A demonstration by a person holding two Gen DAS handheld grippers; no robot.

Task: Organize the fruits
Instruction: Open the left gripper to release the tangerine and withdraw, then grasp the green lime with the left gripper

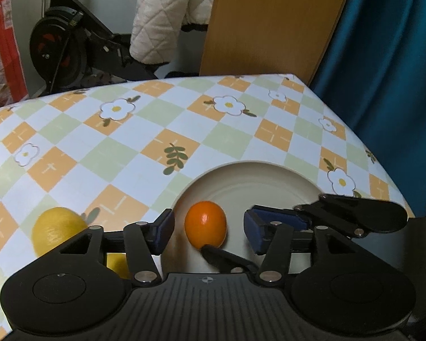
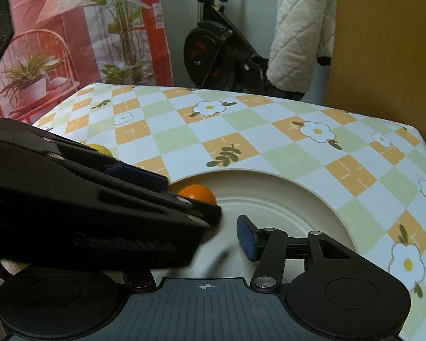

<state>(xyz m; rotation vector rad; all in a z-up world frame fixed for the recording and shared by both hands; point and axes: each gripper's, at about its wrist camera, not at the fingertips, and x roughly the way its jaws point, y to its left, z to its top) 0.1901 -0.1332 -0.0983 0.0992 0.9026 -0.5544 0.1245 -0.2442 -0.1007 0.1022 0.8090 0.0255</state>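
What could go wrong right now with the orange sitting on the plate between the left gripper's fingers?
1. The orange lies loose near the plate's left rim, with the left gripper open around it; a nudge from a pad could roll it off.
2. The right gripper hangs over the same plate, very close to the left one; they could collide.
3. The lemon lies on the tablecloth by the left gripper's outer finger and could get knocked.
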